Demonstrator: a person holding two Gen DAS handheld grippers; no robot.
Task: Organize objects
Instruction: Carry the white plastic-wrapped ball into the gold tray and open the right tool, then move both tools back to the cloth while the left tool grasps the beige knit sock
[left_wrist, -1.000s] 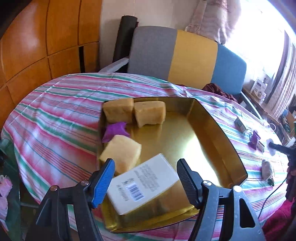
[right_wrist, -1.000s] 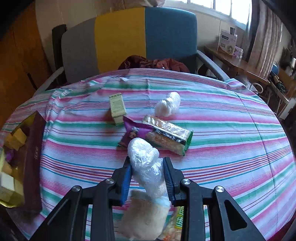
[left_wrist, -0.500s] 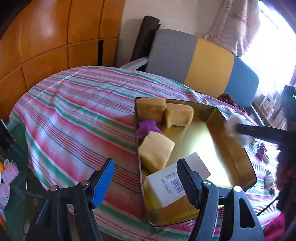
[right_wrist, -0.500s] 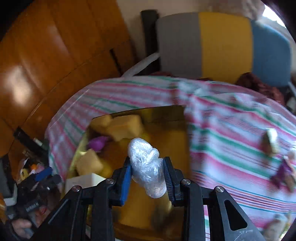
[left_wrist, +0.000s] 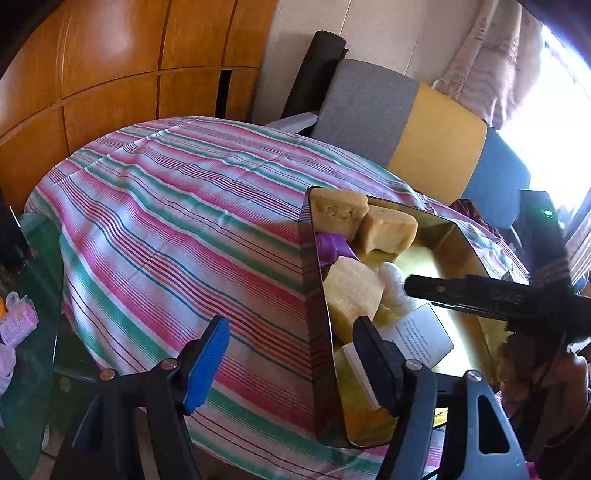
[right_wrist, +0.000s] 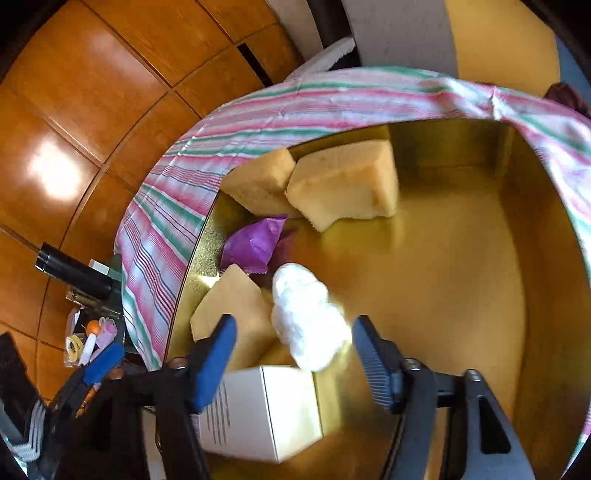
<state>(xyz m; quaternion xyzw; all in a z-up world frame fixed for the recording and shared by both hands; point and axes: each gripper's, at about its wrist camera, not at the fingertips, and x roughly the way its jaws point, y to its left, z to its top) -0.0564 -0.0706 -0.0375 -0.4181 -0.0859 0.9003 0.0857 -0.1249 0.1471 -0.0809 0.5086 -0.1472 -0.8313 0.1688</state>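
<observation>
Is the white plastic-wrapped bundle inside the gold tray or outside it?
Inside. The bundle is within the tray, beside a sponge, between the right gripper's open jaws.

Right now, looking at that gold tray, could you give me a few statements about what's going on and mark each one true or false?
1. The gold tray holds three yellow sponge blocks. True.
2. The right gripper is clamped tight on the white plastic-wrapped bundle. False: its jaws have just been opening; the bundle sits between them with gaps on both sides.
3. A purple packet lies in the tray among the sponges. True.
4. The white box lies on the striped tablecloth, outside the tray. False: it is inside the tray, at its near end.
5. The left gripper holds a sponge. False: it is open, holding nothing.
</observation>
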